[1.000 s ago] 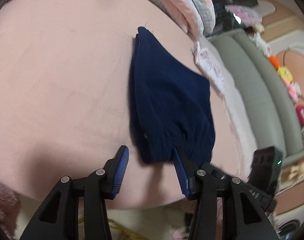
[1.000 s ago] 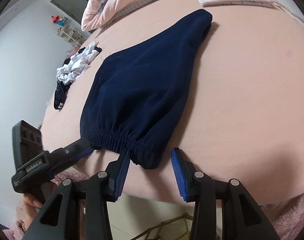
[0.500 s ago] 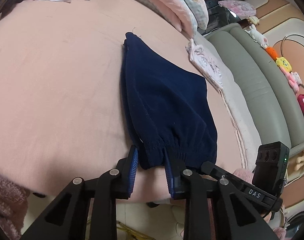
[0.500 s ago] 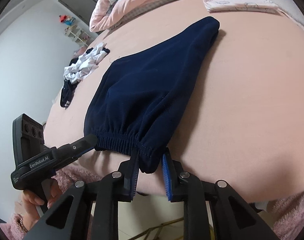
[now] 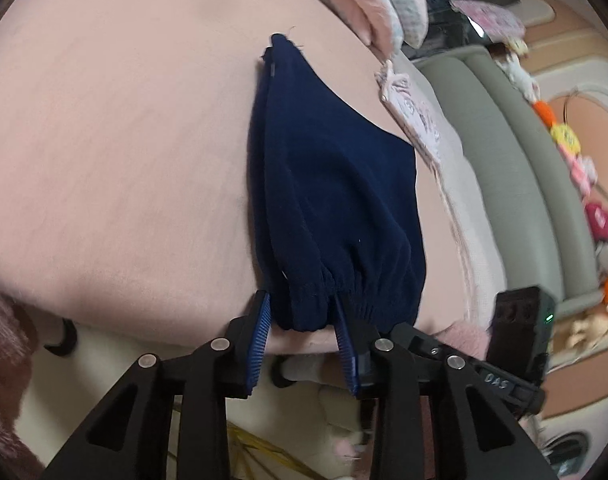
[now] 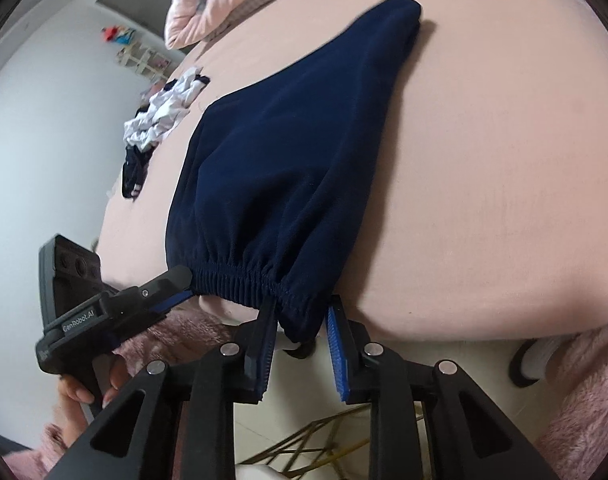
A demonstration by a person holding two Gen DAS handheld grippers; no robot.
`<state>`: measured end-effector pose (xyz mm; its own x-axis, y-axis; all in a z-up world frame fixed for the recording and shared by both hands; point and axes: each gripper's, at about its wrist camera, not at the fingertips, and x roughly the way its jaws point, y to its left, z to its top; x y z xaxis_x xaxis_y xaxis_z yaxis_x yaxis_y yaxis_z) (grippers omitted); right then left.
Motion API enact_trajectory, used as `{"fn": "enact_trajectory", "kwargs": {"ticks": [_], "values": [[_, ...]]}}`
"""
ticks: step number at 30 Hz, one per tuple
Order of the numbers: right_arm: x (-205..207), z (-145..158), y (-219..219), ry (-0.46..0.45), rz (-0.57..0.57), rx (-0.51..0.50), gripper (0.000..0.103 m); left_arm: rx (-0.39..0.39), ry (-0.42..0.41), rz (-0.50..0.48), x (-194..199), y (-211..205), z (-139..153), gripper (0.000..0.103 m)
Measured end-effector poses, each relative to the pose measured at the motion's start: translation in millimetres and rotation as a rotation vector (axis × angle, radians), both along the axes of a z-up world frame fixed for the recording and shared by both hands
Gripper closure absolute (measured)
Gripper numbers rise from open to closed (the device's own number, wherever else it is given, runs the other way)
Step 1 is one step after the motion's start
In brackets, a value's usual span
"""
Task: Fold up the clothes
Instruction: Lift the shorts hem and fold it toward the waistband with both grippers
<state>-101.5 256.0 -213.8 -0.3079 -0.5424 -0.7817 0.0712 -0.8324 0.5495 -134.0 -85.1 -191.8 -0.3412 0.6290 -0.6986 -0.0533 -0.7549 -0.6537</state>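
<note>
Broadly, on the pink bed (image 5: 104, 140): navy shorts (image 5: 335, 184) lying flat from the middle of the frame down to the near edge, leg end toward the top, elastic waistband (image 6: 244, 276) at the bottom just over the mattress edge. At upper left of the right wrist view, well apart, a crumpled white and dark pile of clothes (image 6: 164, 112); at upper right of the left wrist view, a pale printed garment (image 5: 415, 112) beside the shorts.

Left gripper (image 5: 302, 328): narrowed onto one corner of the waistband, cloth bunched between the blue pads. Right gripper (image 6: 300, 328): narrowed onto the other corner, cloth hanging between the pads, seemingly pinched.

Judging from this, a lift-and-fold of the waistband end toward the leg end. For a clean fold:
- Grip firmly on the thick elastic, not the thin cloth above it.
- Raise both corners level and together.
- Pull the waistband gently taut between the two tools to flatten the gathers.
- Carry over low, then lay edge on edge before letting go.
</note>
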Motion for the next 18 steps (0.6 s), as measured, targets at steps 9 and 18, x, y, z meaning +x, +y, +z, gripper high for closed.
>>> {"fn": "enact_trajectory", "kwargs": {"ticks": [9,18], "values": [[-6.3,23.6,2.6,0.027,-0.034,-0.120,0.085,0.076,0.023,0.012,-4.8,-3.3,29.6,0.082],[-48.1,36.9,20.2,-0.034,-0.102,-0.281,0.085,0.227,-0.186,0.037,-54.9,-12.5,28.3,0.082]]}}
